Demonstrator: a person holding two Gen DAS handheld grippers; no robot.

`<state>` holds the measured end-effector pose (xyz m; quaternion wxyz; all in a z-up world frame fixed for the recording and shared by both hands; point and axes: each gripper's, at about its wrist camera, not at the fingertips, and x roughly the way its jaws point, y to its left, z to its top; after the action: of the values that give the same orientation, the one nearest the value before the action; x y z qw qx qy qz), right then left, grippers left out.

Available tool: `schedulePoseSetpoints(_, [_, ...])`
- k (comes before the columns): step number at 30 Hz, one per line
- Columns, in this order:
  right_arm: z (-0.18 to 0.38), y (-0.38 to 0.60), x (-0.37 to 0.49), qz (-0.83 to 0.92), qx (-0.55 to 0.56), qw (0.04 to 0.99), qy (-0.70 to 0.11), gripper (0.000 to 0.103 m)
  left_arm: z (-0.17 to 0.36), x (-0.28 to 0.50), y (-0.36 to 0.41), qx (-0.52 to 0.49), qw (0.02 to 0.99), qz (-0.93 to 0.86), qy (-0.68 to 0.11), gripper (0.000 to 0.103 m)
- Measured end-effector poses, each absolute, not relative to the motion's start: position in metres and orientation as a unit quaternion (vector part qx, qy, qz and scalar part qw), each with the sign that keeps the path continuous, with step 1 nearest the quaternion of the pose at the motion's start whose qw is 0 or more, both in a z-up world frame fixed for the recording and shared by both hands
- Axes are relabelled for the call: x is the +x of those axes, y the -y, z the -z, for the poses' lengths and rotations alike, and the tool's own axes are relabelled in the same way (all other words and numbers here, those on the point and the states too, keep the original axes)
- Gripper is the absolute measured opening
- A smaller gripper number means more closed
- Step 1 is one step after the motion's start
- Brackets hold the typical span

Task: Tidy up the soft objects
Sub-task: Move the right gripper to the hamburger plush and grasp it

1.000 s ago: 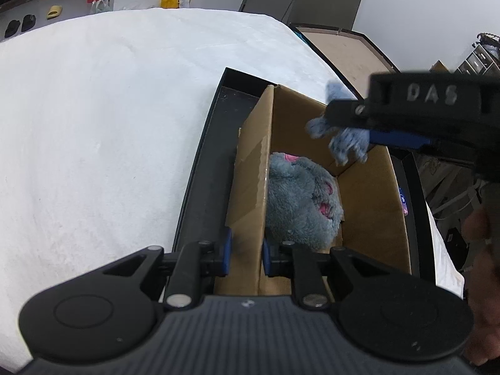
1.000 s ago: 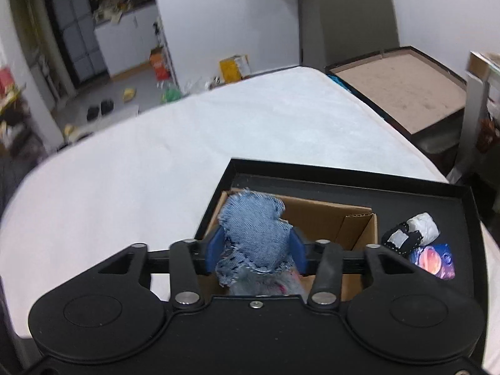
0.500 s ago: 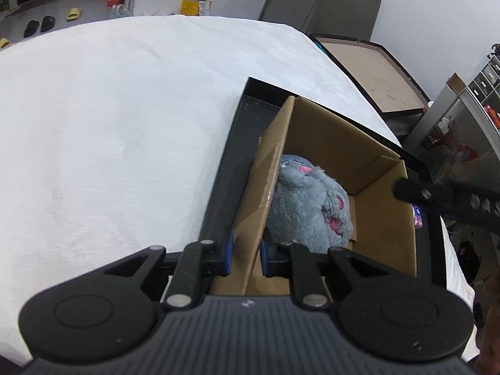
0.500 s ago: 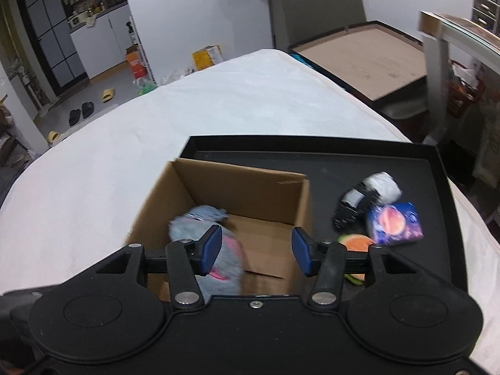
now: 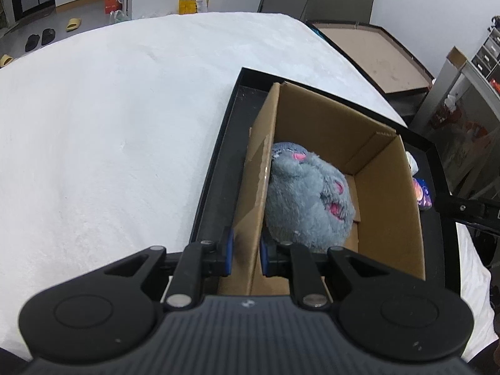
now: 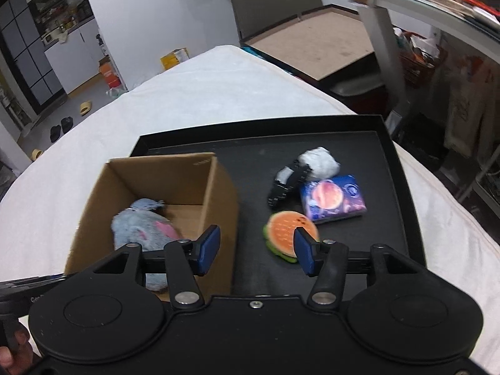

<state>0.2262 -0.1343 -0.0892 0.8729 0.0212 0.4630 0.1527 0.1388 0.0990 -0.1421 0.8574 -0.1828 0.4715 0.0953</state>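
Observation:
A cardboard box [image 5: 387, 168] [image 6: 218, 187] stands on a black tray [image 5: 215, 181] [image 6: 359, 218]. Inside lies a grey plush toy with pink spots [image 5: 306, 200] [image 6: 143, 225], with a denim scrap [image 6: 147, 203] behind it. My left gripper [image 5: 245, 251] is shut on the box's left wall. My right gripper [image 6: 256, 250] is open and empty, above the tray just right of the box. A plush burger [image 6: 286, 231], a black-and-white soft item [image 6: 286, 181], a white crumpled piece [image 6: 318, 162] and a blue printed pack [image 6: 332, 198] lie on the tray.
The tray rests on a white padded surface [image 5: 109, 125] [image 6: 187, 93]. A second brown-lined tray [image 6: 312, 40] and a shelf unit [image 6: 437, 31] stand beyond, to the right. The right gripper's body [image 5: 468, 211] shows at the left view's right edge.
My right gripper opened and let the denim scrap fall into the box, then swung right over the tray toward the burger. My left gripper kept hold of the box wall.

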Motion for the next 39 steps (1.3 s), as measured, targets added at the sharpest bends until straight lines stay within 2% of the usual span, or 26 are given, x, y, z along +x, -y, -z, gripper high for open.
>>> schedulePoseSetpoints(5, [0.099, 0.150, 0.231, -0.150, 0.027, 0.871, -0.467, 0.054, 0.141, 0.144, -0.089, -0.156, 0.861, -0.091, -0.476, 0.023])
schedulePoseSetpoints(12, [0.115, 0.164, 0.239, -0.152, 0.041, 0.865, -0.476, 0.056, 0.134, 0.147, -0.073, -0.115, 0.870, -0.084, -0.472, 0.055])
schedulePoseSetpoints(17, [0.131, 0.168, 0.245, -0.158, 0.049, 0.861, -0.482, 0.061, 0.129, 0.151, -0.063, -0.103, 0.874, -0.082, -0.468, 0.070])
schedulePoseSetpoints(27, [0.161, 0.171, 0.254, -0.172, 0.066, 0.857, -0.481, 0.062, 0.131, 0.162, -0.048, -0.086, 0.866, -0.096, -0.482, 0.077])
schedulePoseSetpoints(37, [0.171, 0.171, 0.263, -0.188, 0.067, 0.855, -0.480, 0.061, 0.133, 0.167, -0.034, -0.051, 0.862, -0.115, -0.491, 0.078])
schedulePoseSetpoints(38, [0.174, 0.171, 0.264, -0.188, 0.068, 0.852, -0.484, 0.060, 0.133, 0.167, -0.033, -0.049, 0.862, -0.116, -0.491, 0.078])
schedulePoseSetpoints(39, [0.177, 0.170, 0.264, -0.189, 0.066, 0.849, -0.489, 0.052, 0.133, 0.168, -0.032, -0.047, 0.862, -0.117, -0.491, 0.078])
